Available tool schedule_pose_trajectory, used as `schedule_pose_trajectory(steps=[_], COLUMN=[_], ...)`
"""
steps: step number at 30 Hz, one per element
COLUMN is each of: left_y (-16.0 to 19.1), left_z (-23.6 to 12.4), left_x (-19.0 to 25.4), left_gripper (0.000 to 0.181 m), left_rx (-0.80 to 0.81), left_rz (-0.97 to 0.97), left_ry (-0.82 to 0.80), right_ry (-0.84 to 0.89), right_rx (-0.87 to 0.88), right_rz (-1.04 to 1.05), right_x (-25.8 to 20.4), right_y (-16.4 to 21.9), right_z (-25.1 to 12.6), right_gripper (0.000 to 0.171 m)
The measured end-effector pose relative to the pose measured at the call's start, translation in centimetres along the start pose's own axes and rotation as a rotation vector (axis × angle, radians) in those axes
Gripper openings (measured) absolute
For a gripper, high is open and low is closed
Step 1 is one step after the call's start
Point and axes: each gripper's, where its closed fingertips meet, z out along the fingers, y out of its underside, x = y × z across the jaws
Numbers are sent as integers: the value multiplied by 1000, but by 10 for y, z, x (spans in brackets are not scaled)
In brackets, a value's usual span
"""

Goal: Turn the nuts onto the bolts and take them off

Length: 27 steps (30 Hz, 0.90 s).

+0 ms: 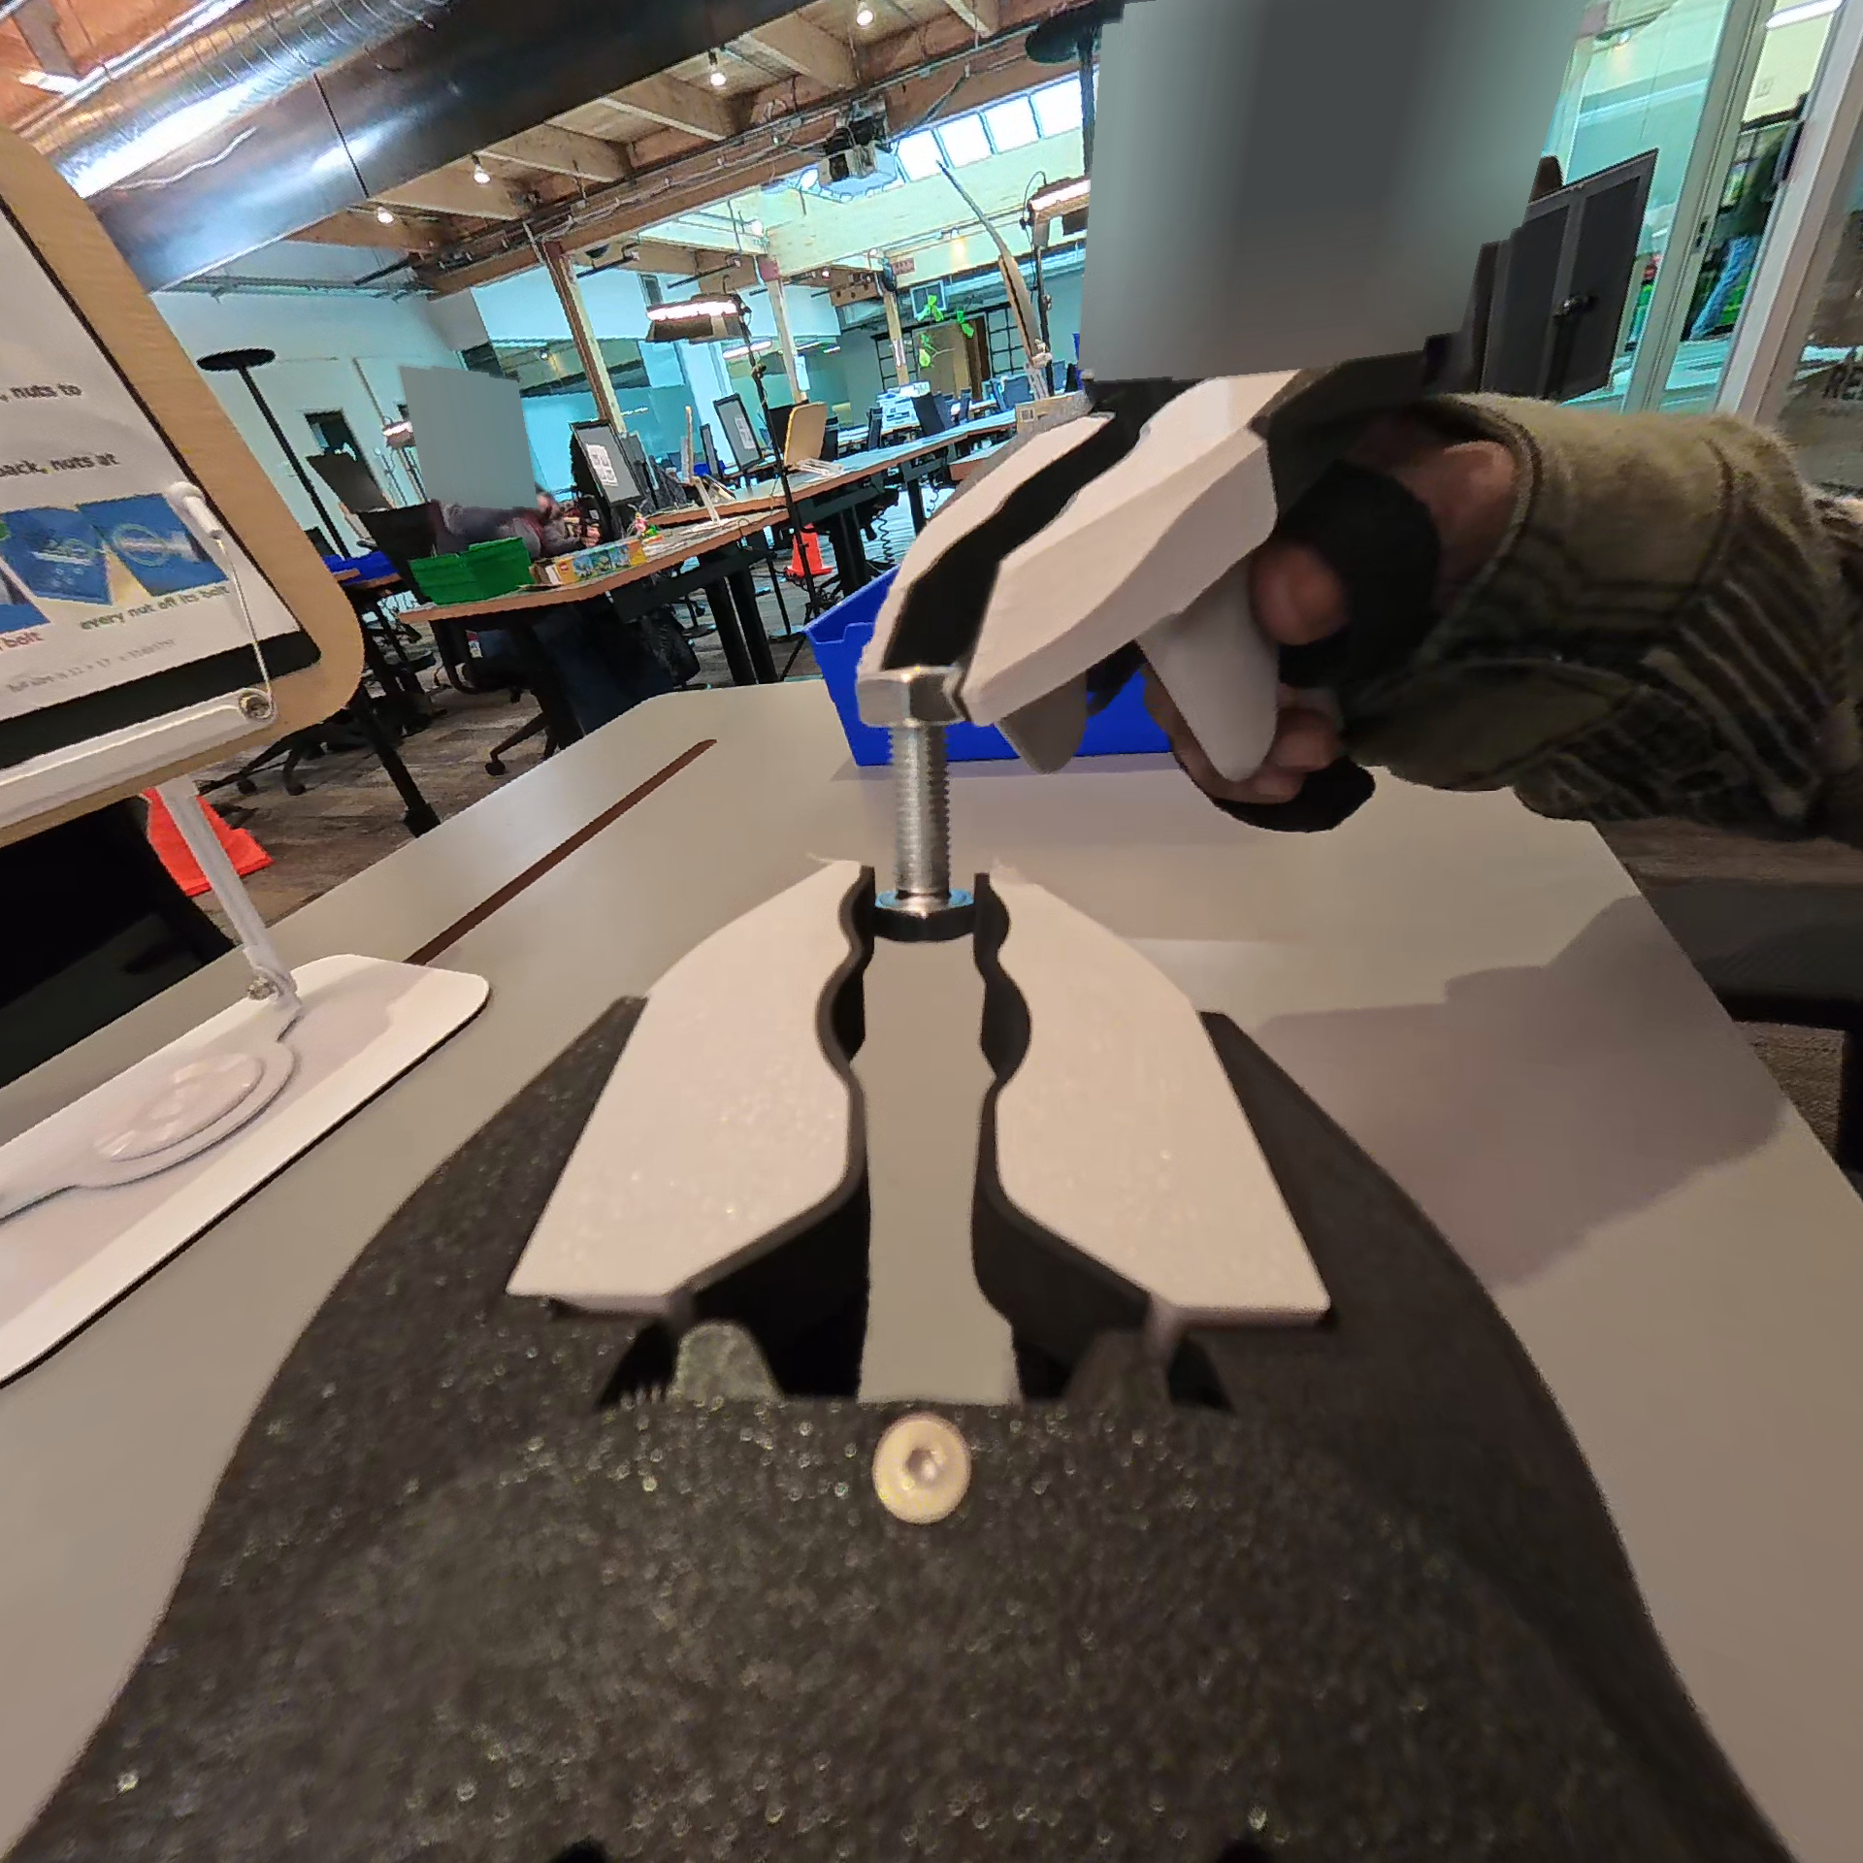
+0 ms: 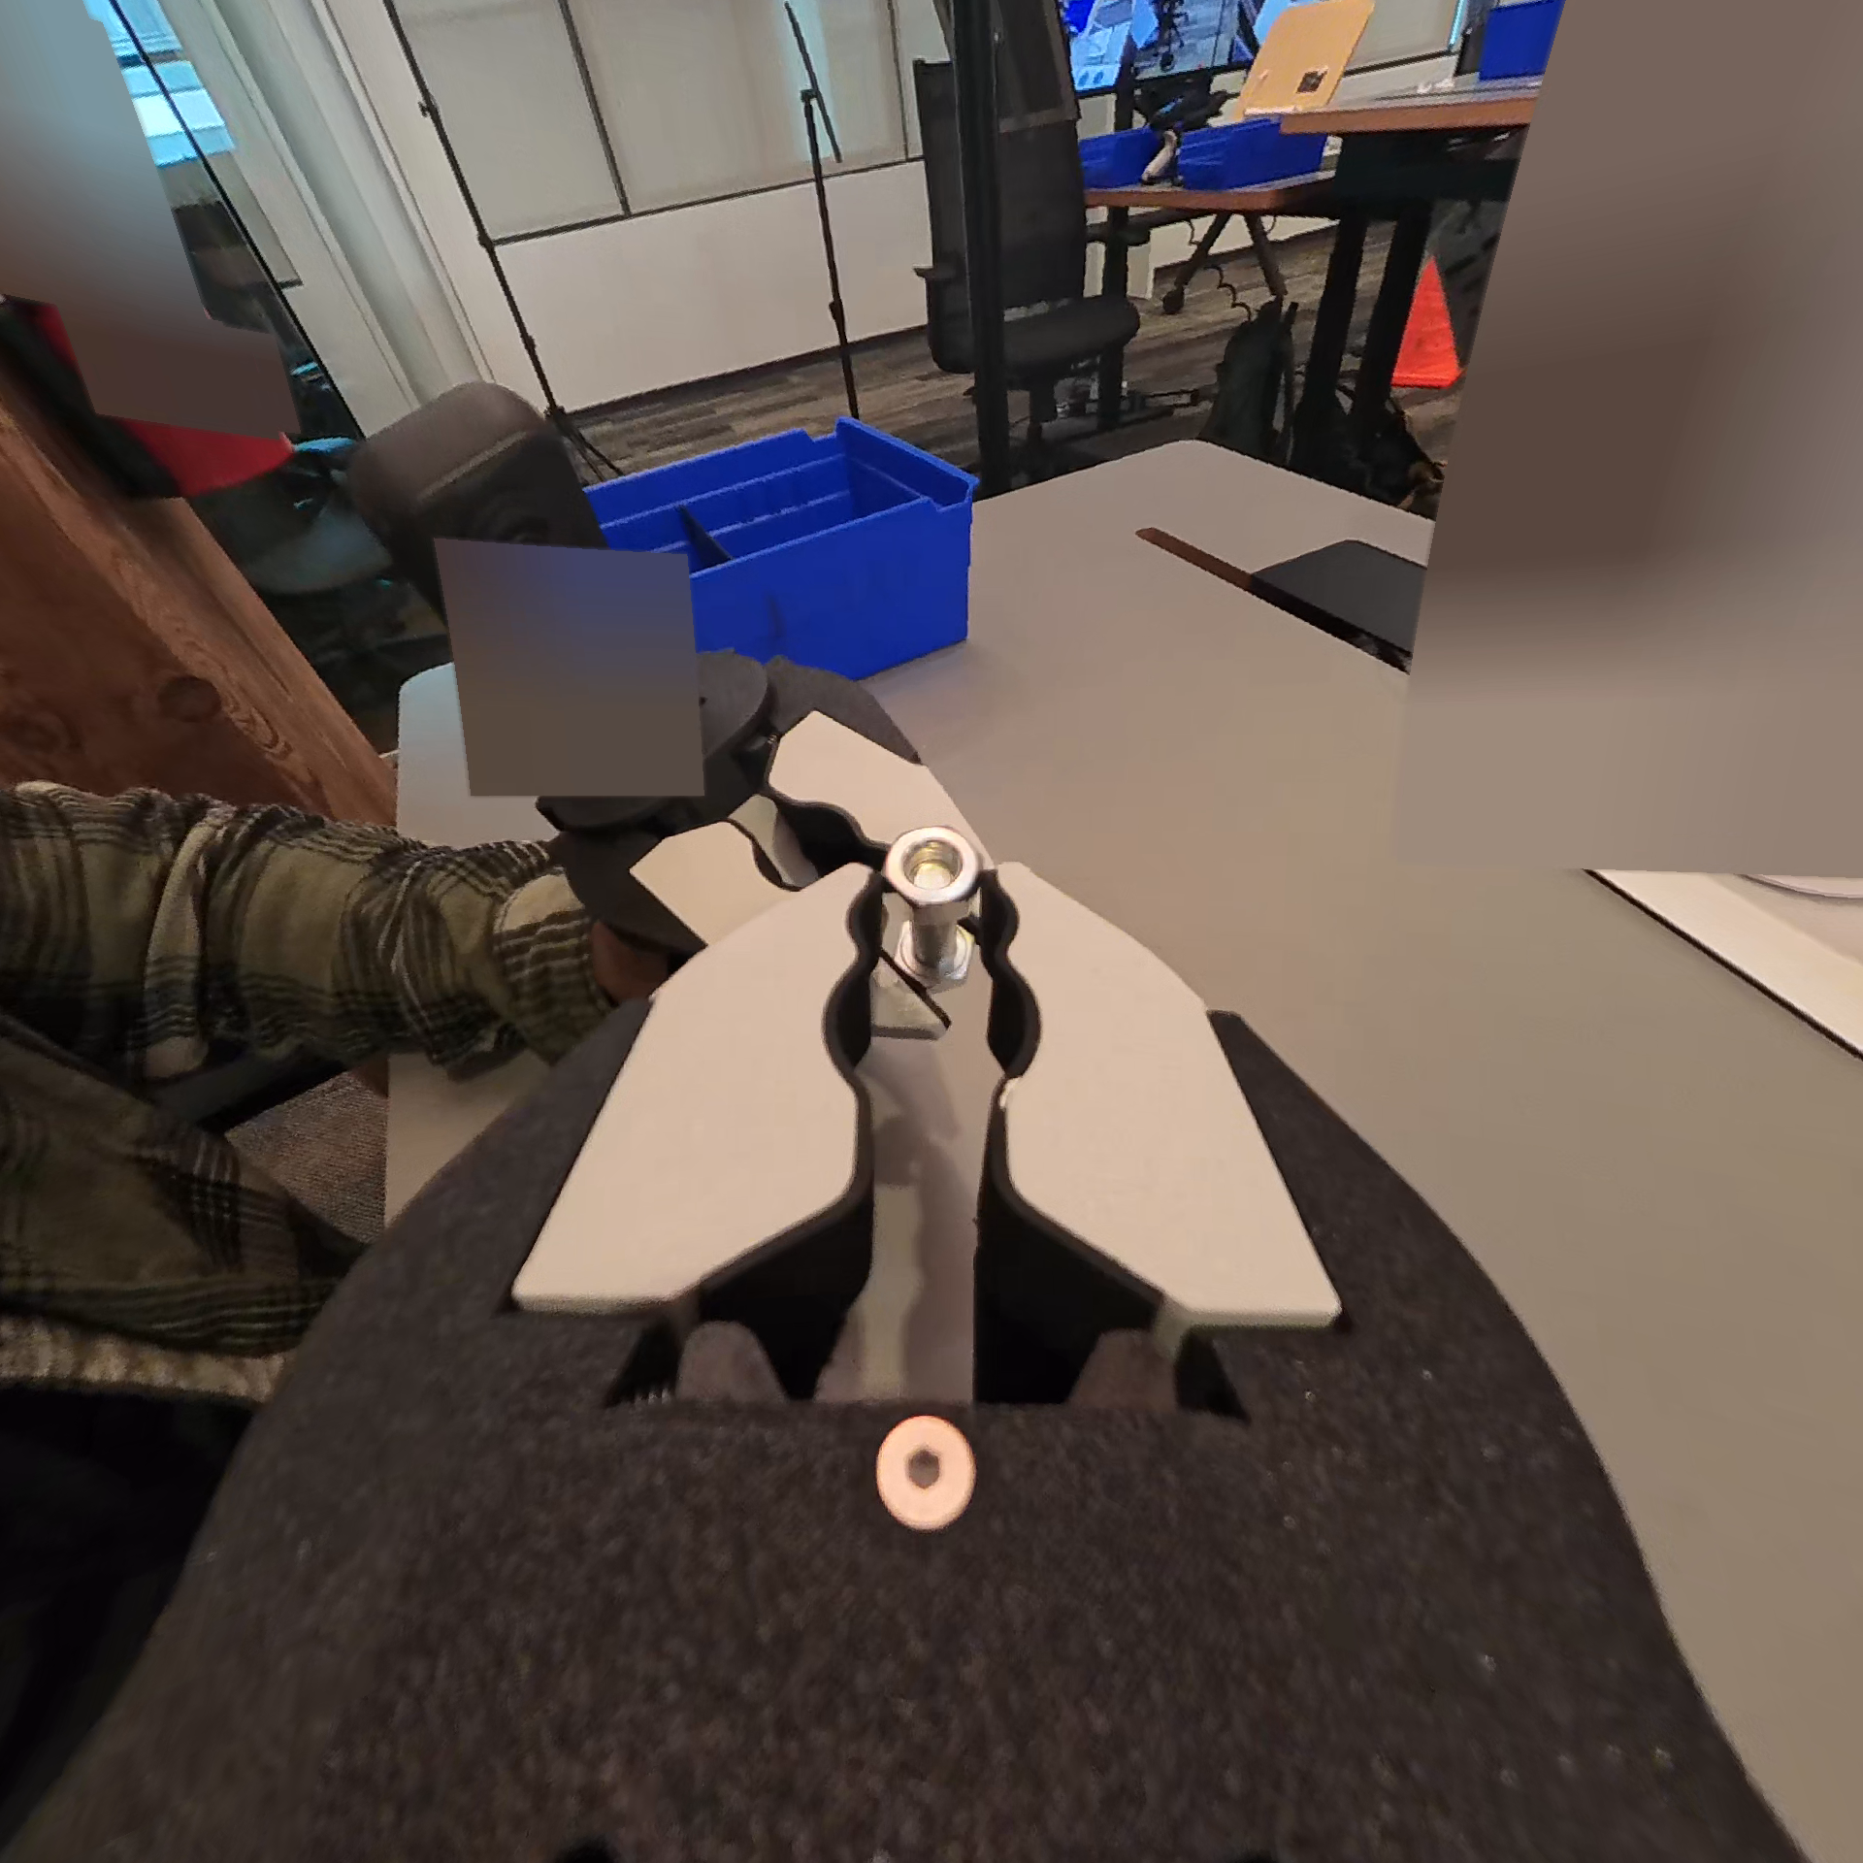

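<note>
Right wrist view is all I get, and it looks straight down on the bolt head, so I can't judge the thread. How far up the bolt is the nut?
Observer: Side-on in the left wrist view, the small metal nut sits at the very bottom of the silver threaded bolt. Nearly all the thread above it is bare.
Operator: Is the bolt standing straight?
Observer: Roughly upright, head up. The right gripper pinches the head and the left gripper closes on the nut.
</note>
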Motion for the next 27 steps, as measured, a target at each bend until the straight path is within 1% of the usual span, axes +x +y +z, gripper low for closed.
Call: schedule_pose_trajectory(steps=[8, 15, 18, 25, 27], left_y=[0, -6, -10, -21, -24], left_z=[1, -1, -3, -10, -12], left_x=[2, 3, 3, -1, -2], left_gripper=[18, 18, 18, 18, 18], left_rx=[2, 41, 64, 74, 79], left_rz=[-5, -39, -49, 91, 104], left_ry=[18, 35, 35, -71, -85], right_ry=[-20, -59, -45, 7, 27], right_rx=[9, 105, 138, 232, 256], right_rz=[-20, -78, -112, -99, -87], right_x=[-1, -5, -7, -15, -16], right_y=[1, -6, -10, -21, -24], right_z=[-1, 0, 0, 2, 2], right_gripper=[19, 19, 18, 18, 18])
